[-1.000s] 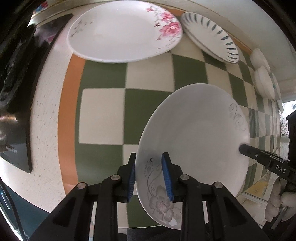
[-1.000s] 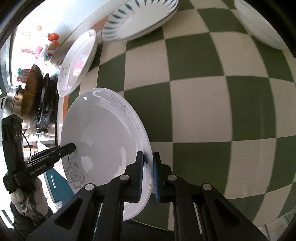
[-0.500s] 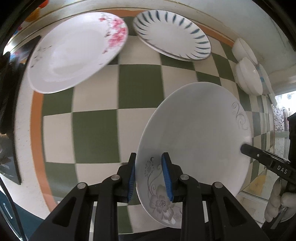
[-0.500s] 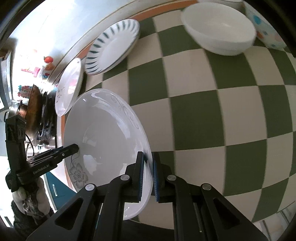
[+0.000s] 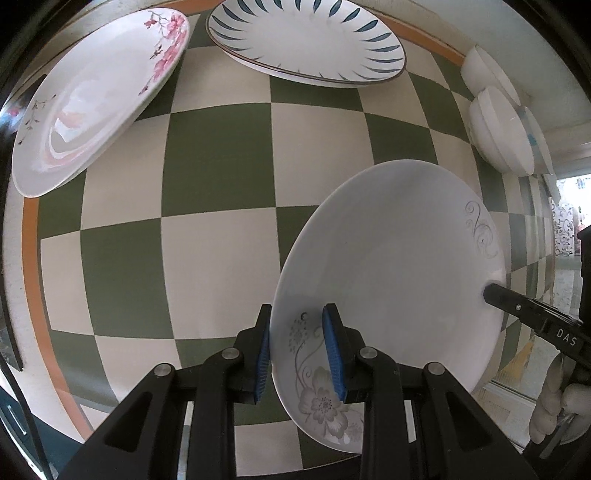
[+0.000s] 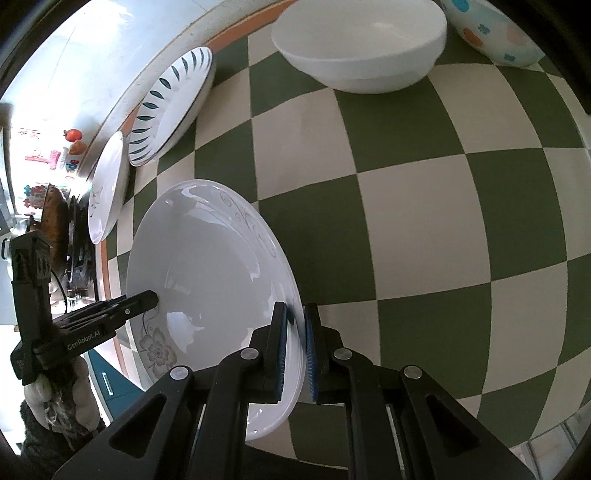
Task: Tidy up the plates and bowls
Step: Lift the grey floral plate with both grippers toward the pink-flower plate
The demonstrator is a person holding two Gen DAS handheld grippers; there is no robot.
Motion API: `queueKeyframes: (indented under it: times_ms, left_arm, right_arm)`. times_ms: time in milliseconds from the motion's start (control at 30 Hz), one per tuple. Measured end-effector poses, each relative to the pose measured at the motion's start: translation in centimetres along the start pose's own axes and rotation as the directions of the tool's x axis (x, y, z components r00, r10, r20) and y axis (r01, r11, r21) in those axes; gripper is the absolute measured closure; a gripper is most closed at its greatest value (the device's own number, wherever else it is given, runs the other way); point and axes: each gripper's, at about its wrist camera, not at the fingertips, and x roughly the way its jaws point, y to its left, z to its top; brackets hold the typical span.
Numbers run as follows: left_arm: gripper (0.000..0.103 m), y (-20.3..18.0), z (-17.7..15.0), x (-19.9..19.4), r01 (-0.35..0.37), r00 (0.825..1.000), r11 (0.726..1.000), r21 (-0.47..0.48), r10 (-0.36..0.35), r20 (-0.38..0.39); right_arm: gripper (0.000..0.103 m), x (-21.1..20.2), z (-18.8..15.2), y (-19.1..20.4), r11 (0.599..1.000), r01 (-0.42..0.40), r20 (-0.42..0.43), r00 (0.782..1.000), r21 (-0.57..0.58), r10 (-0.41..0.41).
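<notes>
A white plate [image 5: 391, 266] with grey flower and scroll print is held above the checked worktop [image 5: 214, 236], gripped at opposite rims. The left gripper [image 5: 297, 345] has its jaws closed narrowly on the flowered rim; the right gripper [image 6: 294, 347] has its jaws closed narrowly on the far rim, by the scrolls. The plate tilts, its hollow face showing to both cameras.

Under and ahead of the plate, a broad stretch of green and cream squares lies bare. At the worktop's back edge sits a leaf plate [image 5: 306, 40], seemingly atop another. Just left of it lies a pink-blossom plate [image 5: 96, 99], close to the orange border. To the right stands a white bowl [image 6: 360, 40], nothing visible inside, and beside it a dotted bowl [image 6: 491, 33], tipped, its contents hidden.
</notes>
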Motion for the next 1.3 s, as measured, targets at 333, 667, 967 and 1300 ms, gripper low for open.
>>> queueKeyframes:
  times_ms: [333, 667, 967, 1300]
  left_arm:
    - [0.079, -0.5, -0.4, -0.1, -0.021, 1.000, 1.000, -0.009, 0.021, 0.000]
    - [0.078, 0.1, -0.6, -0.2, -0.011, 1.000, 0.999, -0.046, 0.010, -0.023]
    - [0.067, 3.8, -1.4, -10.3, -0.001, 0.977, 0.976, -0.217, 0.047, 0.209]
    - [0.067, 17.7, 0.7, -10.7, 0.053, 0.969, 0.848, -0.527, 0.084, 0.232]
  right_arm:
    - [0.092, 0.5, 0.4, -0.3, 1.000, -0.007, -0.014, 1.000, -0.011, 0.006]
    - [0.089, 0.6, 0.6, -0.9, 1.000, -0.019, -0.053, 0.998, 0.003, 0.020]
    - [0.083, -7.9, 0.7, 3.2, 0.995, -0.029, 0.091, 0.995, -0.094, 0.038]
    - [0.053, -2.5, 10.4, 21.2, 0.902, -0.191, -0.028, 0.980, -0.388, 0.195]
